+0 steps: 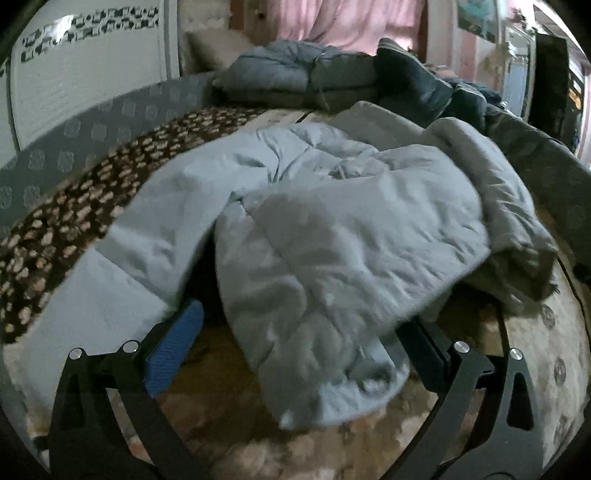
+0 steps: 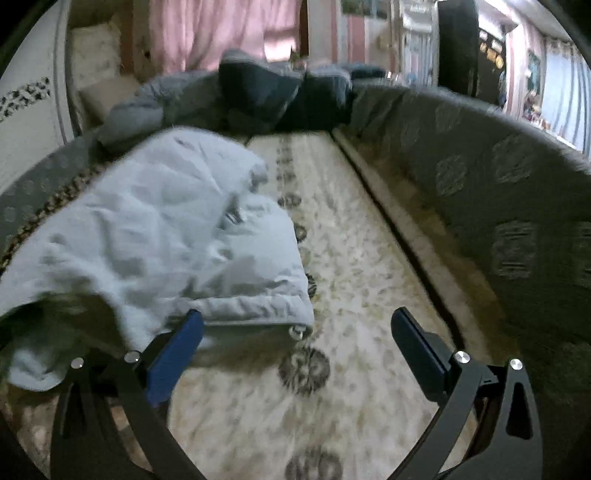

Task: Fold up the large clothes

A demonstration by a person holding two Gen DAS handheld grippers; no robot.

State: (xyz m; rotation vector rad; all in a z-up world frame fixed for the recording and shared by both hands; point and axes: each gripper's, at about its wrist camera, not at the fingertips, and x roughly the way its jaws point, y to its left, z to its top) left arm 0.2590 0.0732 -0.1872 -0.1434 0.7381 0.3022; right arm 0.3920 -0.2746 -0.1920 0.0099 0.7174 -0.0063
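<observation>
A large pale blue padded jacket [image 1: 332, 229] lies crumpled on the patterned sofa seat [image 1: 546, 354]. My left gripper [image 1: 306, 328] is open, its fingers on either side of the jacket's near sleeve end, which lies loose between them. In the right wrist view the same jacket [image 2: 166, 236] lies at the left, with its hem corner just beyond the left blue finger [image 2: 177, 350]. My right gripper [image 2: 295, 332] is open and empty over the bare cream seat cover [image 2: 351, 277].
A brown spotted blanket [image 1: 74, 229] lies left of the jacket. Folded grey and dark clothes [image 1: 295, 74] are piled at the far end of the seat. The grey sofa backrest [image 2: 498, 206] runs along the right. A pink curtain [image 2: 221, 29] hangs behind.
</observation>
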